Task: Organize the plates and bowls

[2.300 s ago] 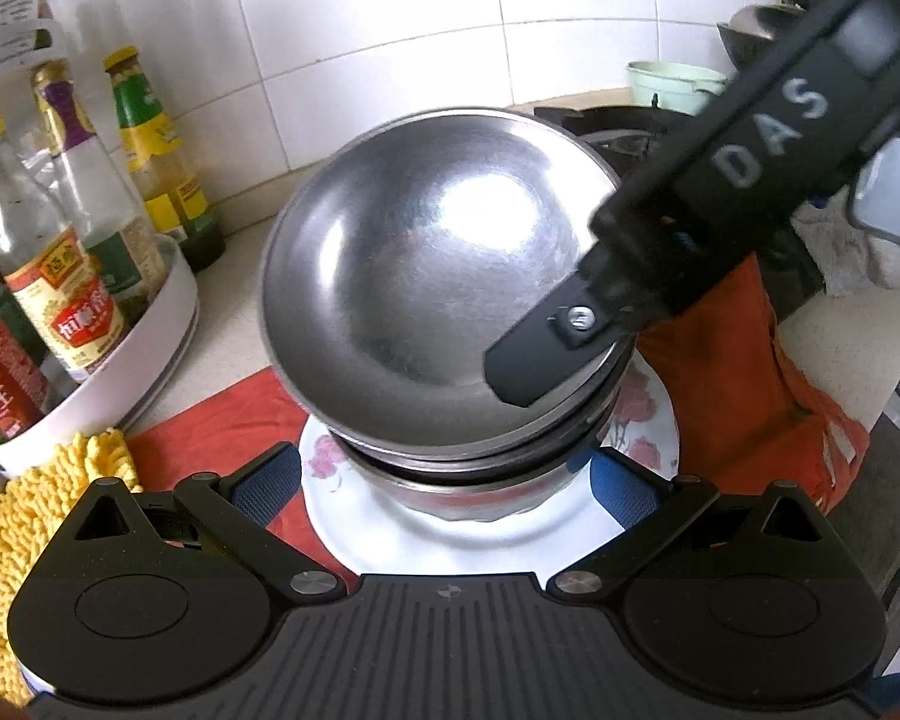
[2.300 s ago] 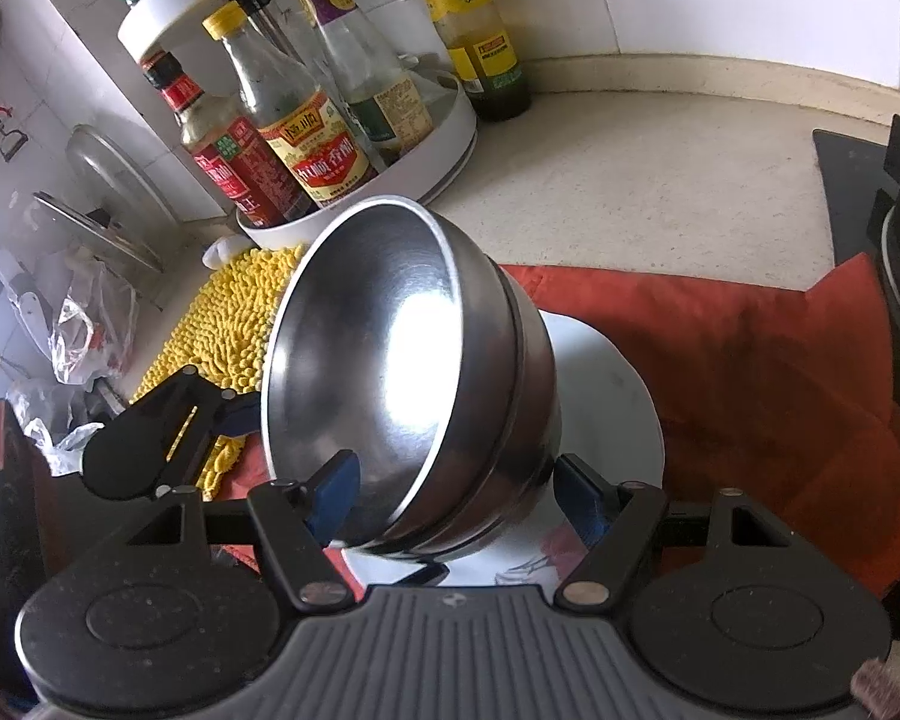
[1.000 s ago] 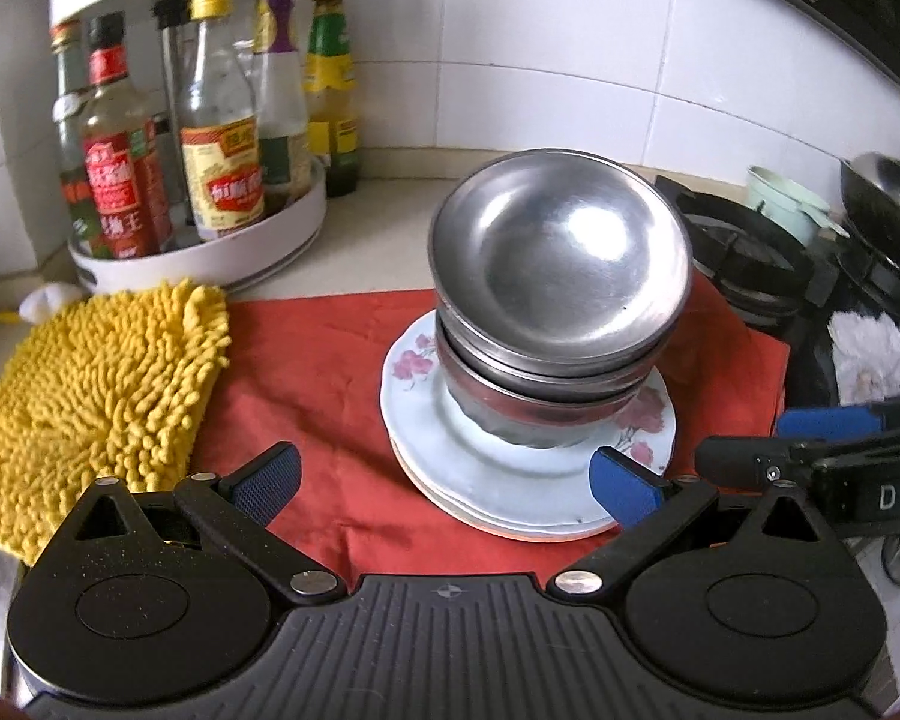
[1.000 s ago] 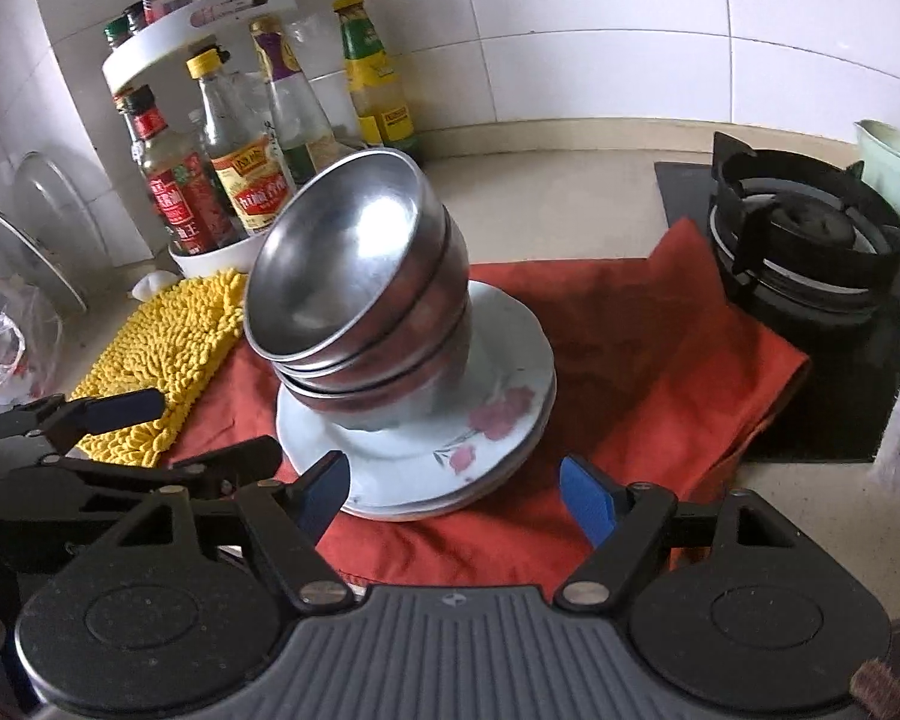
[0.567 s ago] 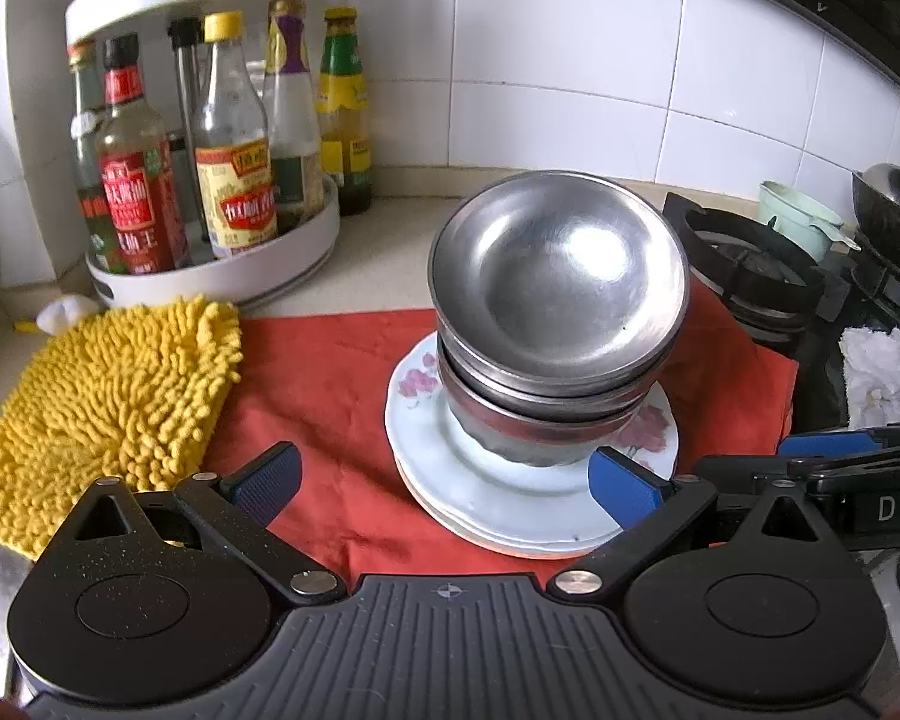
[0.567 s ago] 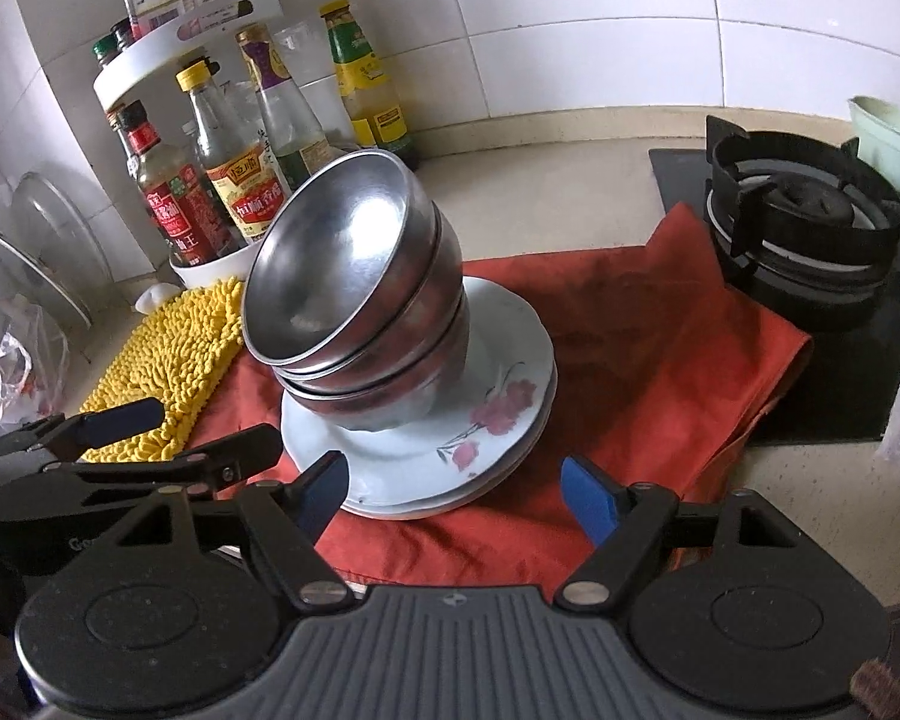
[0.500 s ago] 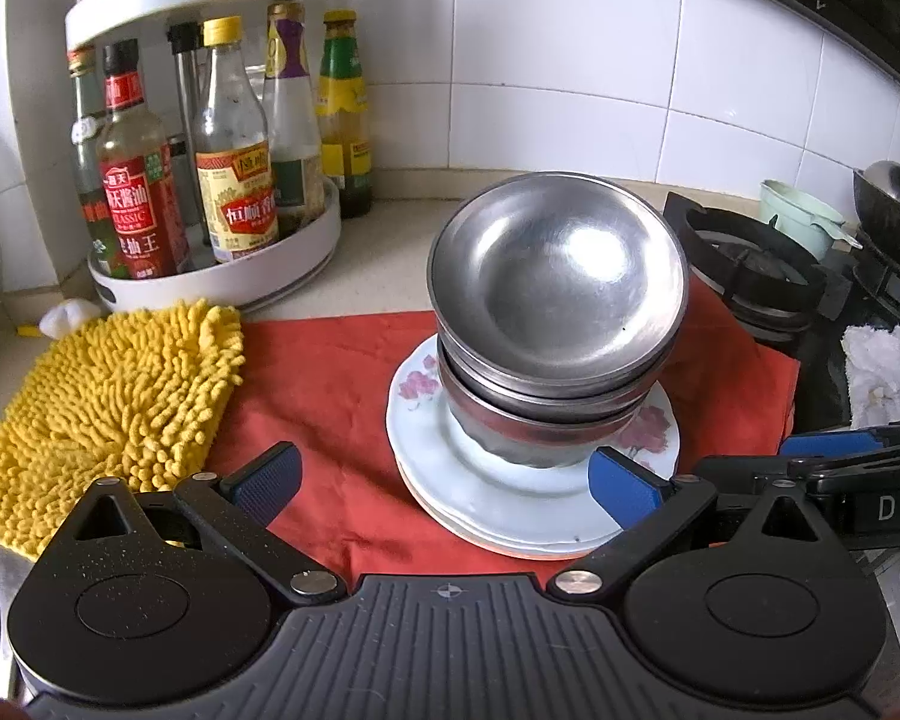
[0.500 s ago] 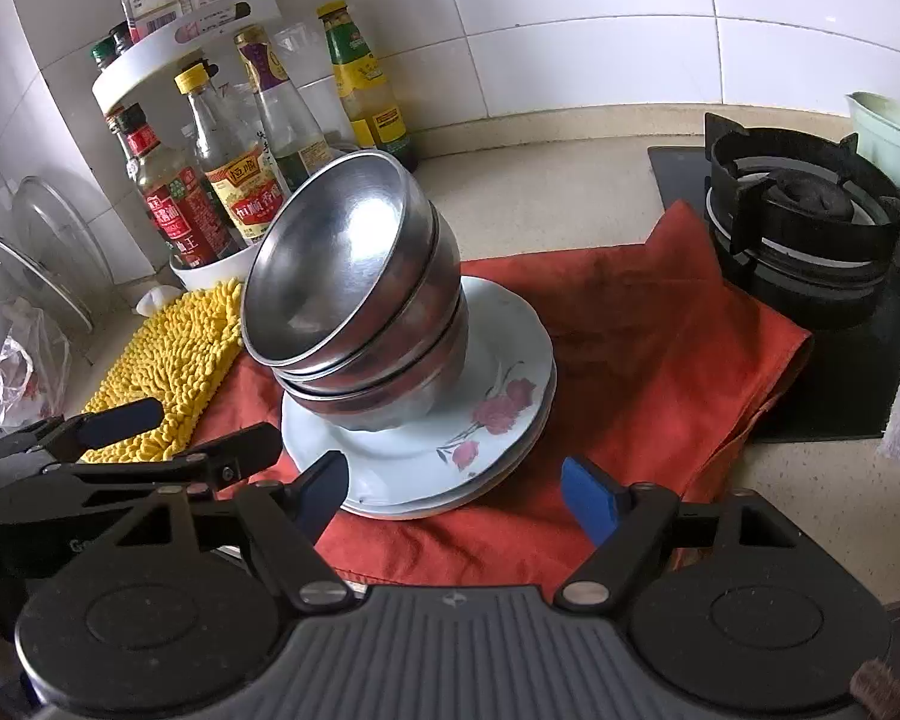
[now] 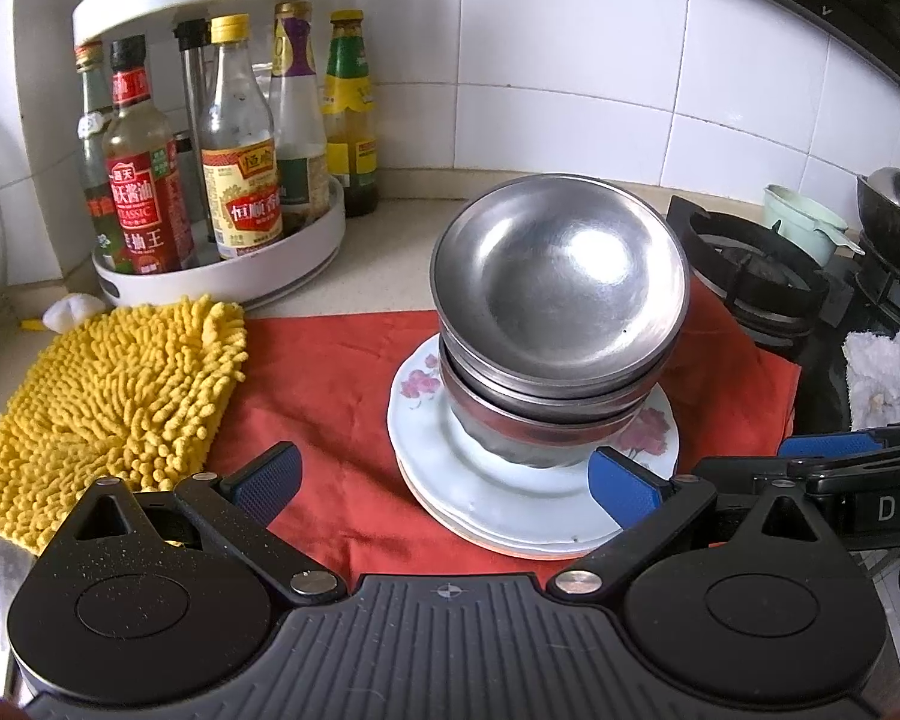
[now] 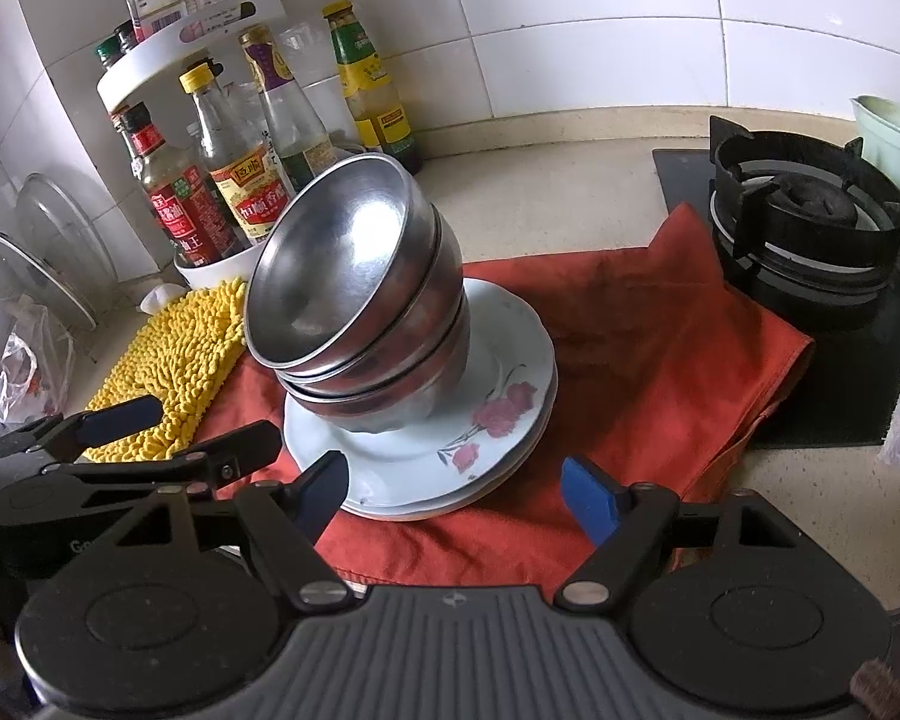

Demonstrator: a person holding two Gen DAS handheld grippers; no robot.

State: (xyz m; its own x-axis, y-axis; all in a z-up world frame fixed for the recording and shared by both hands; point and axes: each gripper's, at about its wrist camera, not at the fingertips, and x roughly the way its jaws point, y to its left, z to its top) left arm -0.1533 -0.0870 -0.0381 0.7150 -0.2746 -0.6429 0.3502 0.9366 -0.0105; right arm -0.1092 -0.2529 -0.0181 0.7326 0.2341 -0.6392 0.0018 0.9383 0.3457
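We see a stack of steel bowls [image 9: 555, 324] nested and leaning, sitting on a stack of flowered plates [image 9: 444, 462], which rests on a red cloth [image 9: 330, 384] spread over the counter [image 10: 570, 204]. The stack lies just ahead of the left claw [image 9: 444, 486], between the lines of its two blue pads and a little toward the right one; the near rim of the plates sits close to that right pad, though we cannot tell whether they touch. The left claw stands apart with nothing between its pads.

From the right claw [image 10: 456, 495], the same stack lies ahead and slightly to the left, with the bowls tipping away to the left (their open mouths face that side). This claw too stands wide apart and grips nothing; the red cloth shows in the gap between its pads.

Left of the left claw lies a yellow chenille mitt [image 9: 108, 402], and farther ahead on that side a white turntable rack [image 9: 222, 276] holds sauce bottles. To the right of both claws sits a gas burner [image 10: 804, 222], with a pale green bowl [image 10: 894, 144] beyond it. The right claw's blue tip shows at the right edge of the left wrist view.
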